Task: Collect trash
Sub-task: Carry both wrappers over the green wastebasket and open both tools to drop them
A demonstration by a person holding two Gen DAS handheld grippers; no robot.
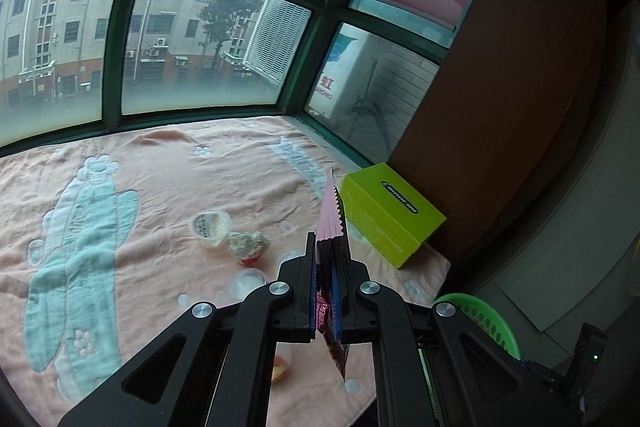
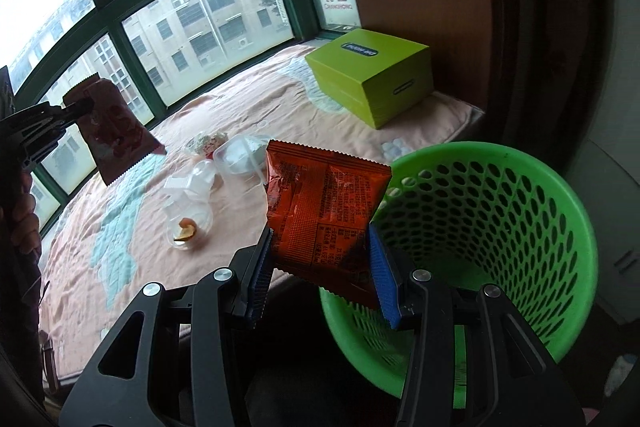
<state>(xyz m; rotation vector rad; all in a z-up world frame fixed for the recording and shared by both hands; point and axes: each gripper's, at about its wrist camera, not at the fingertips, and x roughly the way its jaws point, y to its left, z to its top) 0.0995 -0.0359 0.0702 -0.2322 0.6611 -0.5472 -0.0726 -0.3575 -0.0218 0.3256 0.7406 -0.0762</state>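
Left gripper (image 1: 325, 291): blue-padded jaws pinching a pink-and-red snack wrapper with serrated ends (image 2: 114, 131), held edge-on in its own view, raised above the peach towel-covered window ledge (image 1: 168, 163). Mid-ledge: clear plastic cups and lids (image 2: 236, 155), one cup holding orange fruit scraps (image 2: 187, 229). Right gripper (image 2: 320, 267): jaws clamped on a crinkled orange foil packet with printed text (image 2: 324, 211), at the rim of the green perforated plastic basket (image 2: 520, 227). Lime-green box (image 2: 372, 75) at the ledge's far right corner.
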